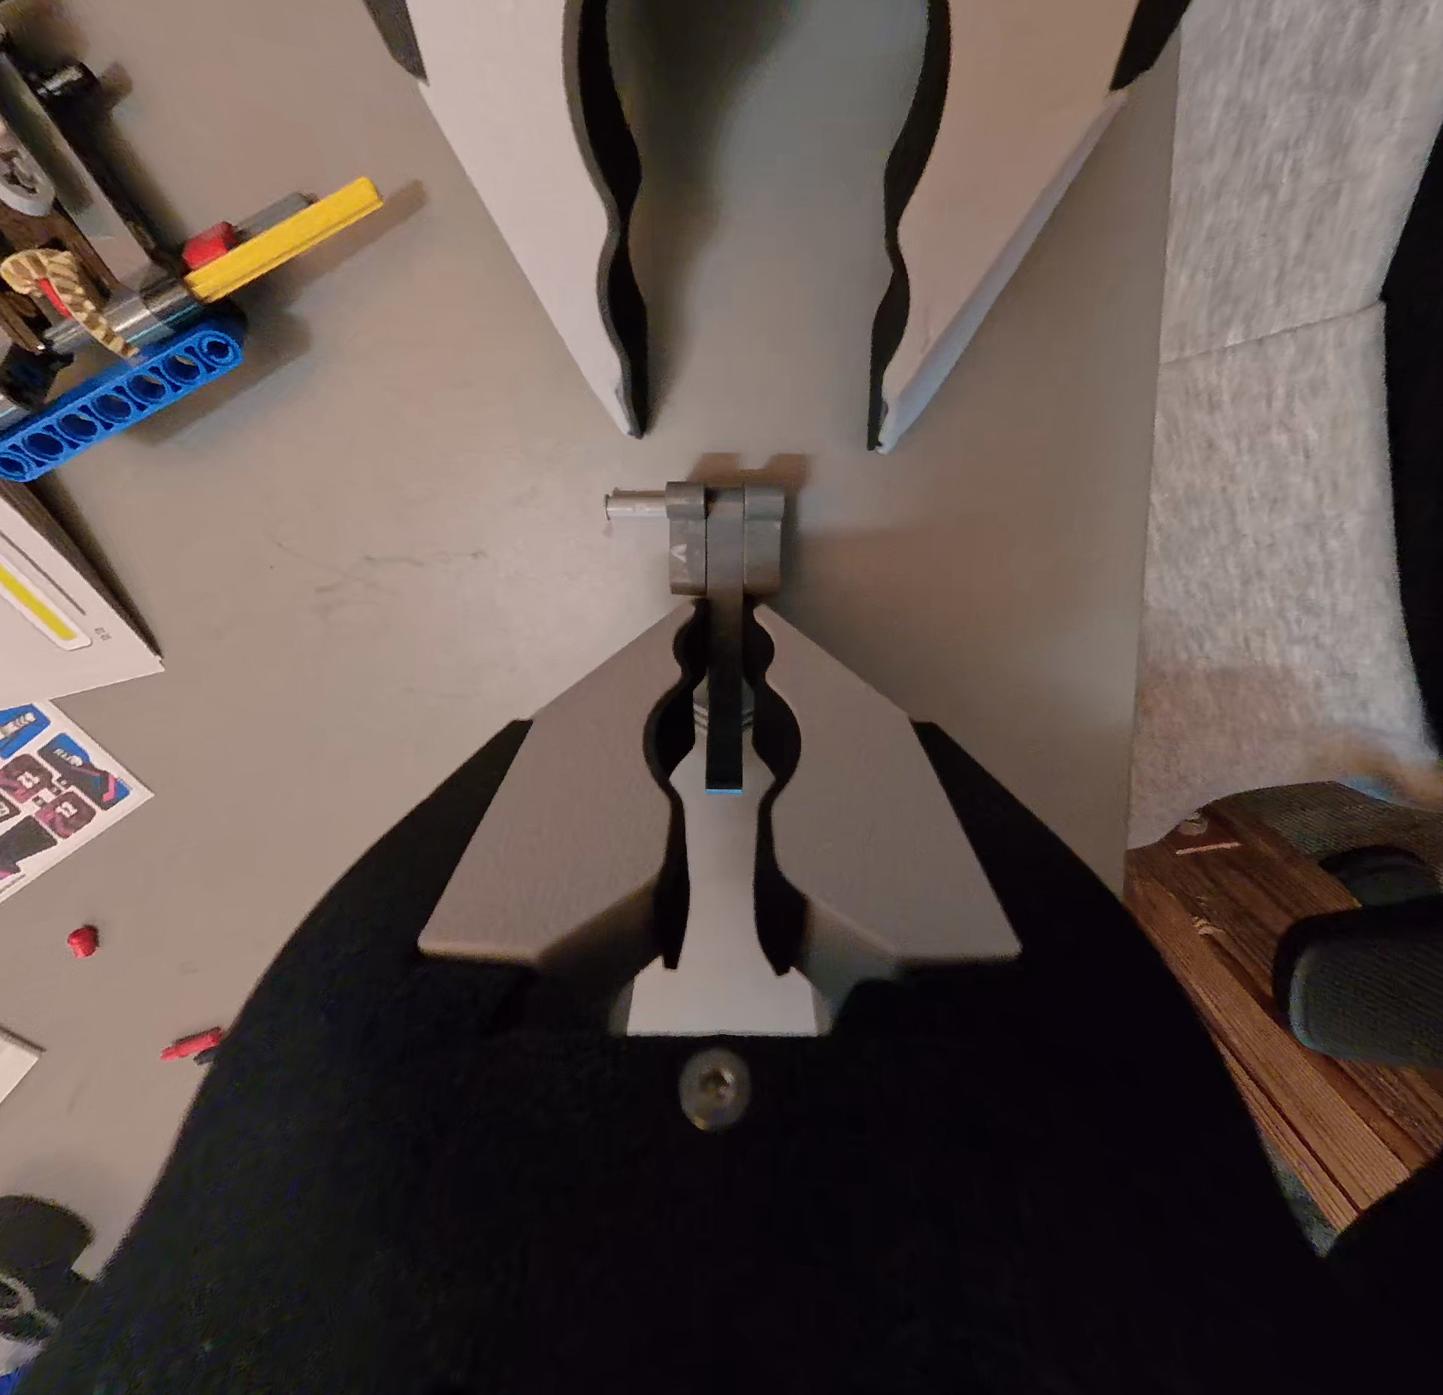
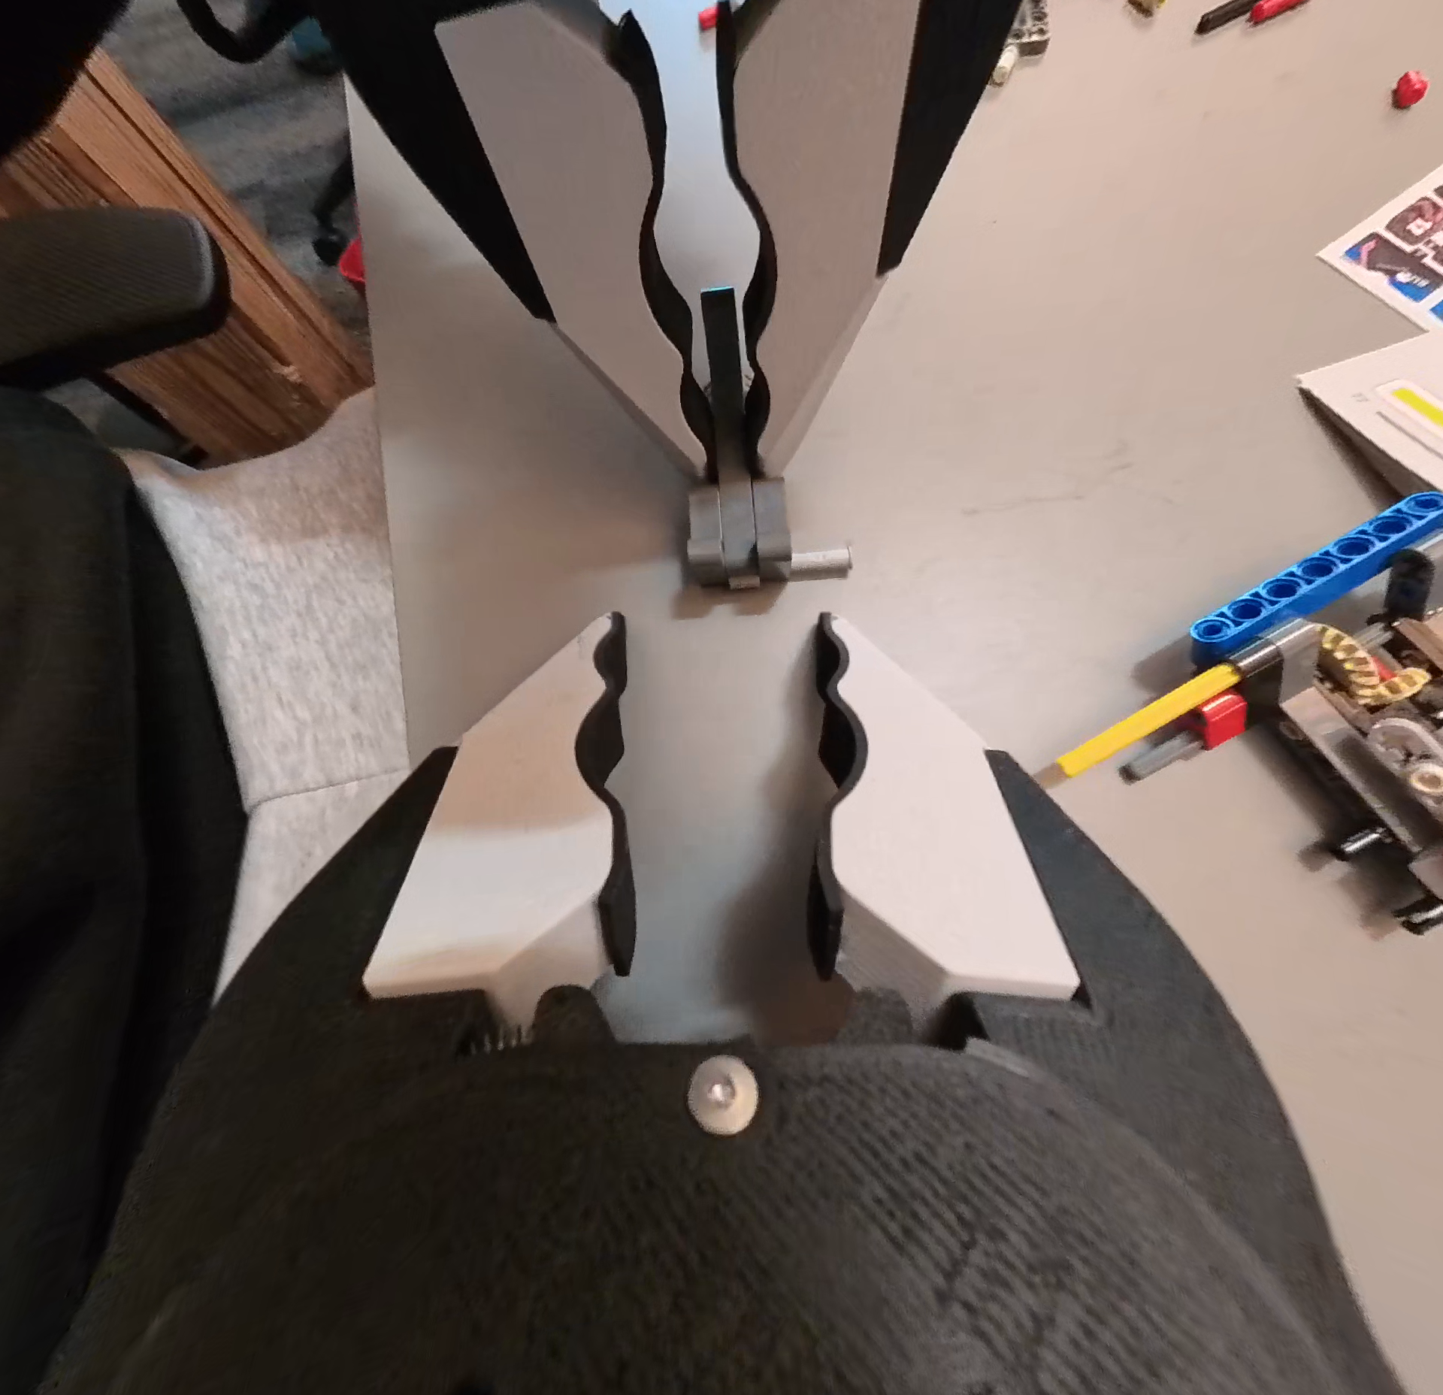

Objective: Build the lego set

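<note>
Two grippers meet nose to nose over the grey table (image 1: pixel 406 577). Clamped between the fingers of the left gripper (image 1: pixel 726 616) is a dark flat beam of the small grey Lego assembly (image 1: pixel 726 537), whose light grey axle (image 1: pixel 636 508) sticks out to the left. Opposite it, the right gripper (image 2: pixel 722 623) stands with its fingers spread and holds nothing, its tips just short of the assembly. Nothing lies between the two.

Farther left in the left wrist view sits the partly built model (image 1: pixel 70 295), with a blue holed beam (image 1: pixel 117 405) and a yellow beam (image 1: pixel 289 237). Nearer lie an instruction booklet (image 1: pixel 55 608), a sticker sheet (image 1: pixel 47 795) with printed decals, and loose red pins (image 1: pixel 82 940). To the right stands a wooden box (image 1: pixel 1280 1045).
</note>
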`<move>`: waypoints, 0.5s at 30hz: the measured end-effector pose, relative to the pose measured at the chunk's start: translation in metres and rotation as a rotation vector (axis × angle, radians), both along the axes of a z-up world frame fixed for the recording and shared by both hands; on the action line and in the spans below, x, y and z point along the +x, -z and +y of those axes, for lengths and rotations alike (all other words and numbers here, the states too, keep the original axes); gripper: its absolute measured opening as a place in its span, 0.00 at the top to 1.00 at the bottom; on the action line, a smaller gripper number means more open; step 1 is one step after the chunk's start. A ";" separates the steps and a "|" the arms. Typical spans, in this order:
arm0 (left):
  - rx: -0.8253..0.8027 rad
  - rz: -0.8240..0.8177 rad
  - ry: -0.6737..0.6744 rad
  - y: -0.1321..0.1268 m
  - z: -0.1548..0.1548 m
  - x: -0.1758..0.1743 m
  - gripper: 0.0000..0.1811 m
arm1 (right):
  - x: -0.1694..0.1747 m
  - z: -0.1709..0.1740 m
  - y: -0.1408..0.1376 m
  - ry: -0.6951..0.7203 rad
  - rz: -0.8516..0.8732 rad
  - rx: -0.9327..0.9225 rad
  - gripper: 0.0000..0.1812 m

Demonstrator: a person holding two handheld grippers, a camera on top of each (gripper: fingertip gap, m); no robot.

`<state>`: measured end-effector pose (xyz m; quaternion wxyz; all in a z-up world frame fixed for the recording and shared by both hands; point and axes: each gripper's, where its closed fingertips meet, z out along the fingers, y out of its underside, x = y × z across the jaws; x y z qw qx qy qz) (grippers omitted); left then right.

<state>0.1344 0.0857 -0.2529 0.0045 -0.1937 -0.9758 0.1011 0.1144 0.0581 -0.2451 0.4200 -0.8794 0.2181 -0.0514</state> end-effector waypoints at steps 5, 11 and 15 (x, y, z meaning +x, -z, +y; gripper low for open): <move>-0.002 0.017 -0.009 0.000 0.000 0.000 0.97 | -0.006 0.005 -0.005 0.003 0.122 0.091 0.71; 0.006 0.020 -0.014 0.000 0.001 -0.001 0.97 | 0.005 -0.003 -0.002 0.019 0.051 0.040 0.69; 0.016 0.014 -0.013 0.000 0.000 -0.001 0.97 | 0.010 -0.002 -0.001 0.006 0.012 0.010 0.66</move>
